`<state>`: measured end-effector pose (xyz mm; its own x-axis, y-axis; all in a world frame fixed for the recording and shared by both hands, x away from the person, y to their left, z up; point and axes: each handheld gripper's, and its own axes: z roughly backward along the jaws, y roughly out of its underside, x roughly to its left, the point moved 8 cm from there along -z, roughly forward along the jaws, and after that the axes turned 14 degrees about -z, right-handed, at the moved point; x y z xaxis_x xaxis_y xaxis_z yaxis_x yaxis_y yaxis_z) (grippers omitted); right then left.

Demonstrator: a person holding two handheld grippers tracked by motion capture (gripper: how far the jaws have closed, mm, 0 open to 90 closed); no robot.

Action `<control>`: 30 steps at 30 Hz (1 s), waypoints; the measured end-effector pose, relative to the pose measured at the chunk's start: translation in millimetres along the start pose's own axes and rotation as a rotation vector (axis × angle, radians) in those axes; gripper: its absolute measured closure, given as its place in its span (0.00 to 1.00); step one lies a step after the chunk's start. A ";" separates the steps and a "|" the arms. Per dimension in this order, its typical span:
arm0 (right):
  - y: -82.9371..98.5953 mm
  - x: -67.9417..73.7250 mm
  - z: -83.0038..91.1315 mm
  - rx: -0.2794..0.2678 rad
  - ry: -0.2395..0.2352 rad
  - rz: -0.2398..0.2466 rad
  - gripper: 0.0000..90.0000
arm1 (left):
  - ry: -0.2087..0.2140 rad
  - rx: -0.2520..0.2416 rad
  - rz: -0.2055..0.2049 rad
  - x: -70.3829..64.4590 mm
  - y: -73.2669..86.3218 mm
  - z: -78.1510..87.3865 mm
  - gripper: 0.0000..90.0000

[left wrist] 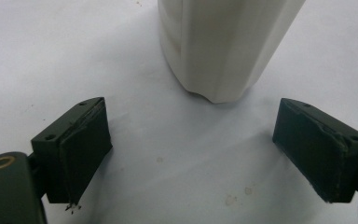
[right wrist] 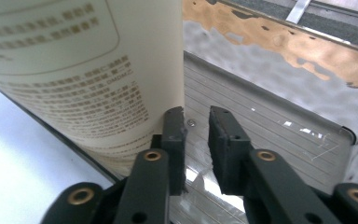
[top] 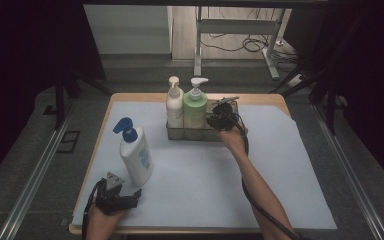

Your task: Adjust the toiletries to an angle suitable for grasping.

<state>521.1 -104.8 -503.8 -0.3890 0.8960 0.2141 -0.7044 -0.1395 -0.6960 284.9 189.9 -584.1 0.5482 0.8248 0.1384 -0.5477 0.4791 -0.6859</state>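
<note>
Our left hand-held gripper point(left wrist: 193, 149) is wide open before the white bottle point(top: 136, 152), standing on the bench point(top: 280, 165), ready to grasp. Our right hand-held gripper point(right wrist: 196, 135), narrow and empty, steadies the metal rack point(right wrist: 270, 135).

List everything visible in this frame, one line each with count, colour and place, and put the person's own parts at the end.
Blue-capped pump bottle: 1, white, standing on the table's front left, just ahead of the left tool.
Cream pump bottle: 1, off-white, left end of the metal rack.
Green pump bottle: 1, light green with white pump, middle of the rack.
Metal rack: 1, silvery, far centre of the table.
Table: 1, wood edge under a pale sheet.
Frame with cables: 1, grey-white, on the floor beyond the table.
Left tool: 1, black, front left, jaws wide apart.
Right tool: 1, black, at the rack's right end, jaws close together but gapped.
Forearms: 2, entering from the bottom.
</note>
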 end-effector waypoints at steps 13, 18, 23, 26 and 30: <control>5.3 5.9 21.4 0.001 -0.029 0.038 0.53 | 0.000 -0.001 0.000 -0.1 0.0 0.0 0.12; 10.8 11.4 30.1 -0.006 -0.045 0.083 0.41 | 0.000 -0.001 0.000 0.0 0.0 0.0 0.12; 16.2 16.7 39.0 -0.011 -0.059 0.124 0.30 | 0.000 0.000 0.000 -0.1 -0.1 0.0 0.12; 20.2 20.4 45.3 -0.013 -0.097 0.144 0.24 | 0.001 0.000 0.001 -0.1 -0.1 -0.1 0.12; 26.4 20.7 53.7 -0.006 -0.109 0.167 0.19 | 0.002 0.002 0.000 -0.1 -0.2 -0.1 0.12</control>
<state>462.6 -112.6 -481.0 -0.5625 0.8095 0.1683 -0.6214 -0.2796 -0.7319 285.0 189.7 -584.0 0.5490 0.8245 0.1372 -0.5491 0.4795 -0.6846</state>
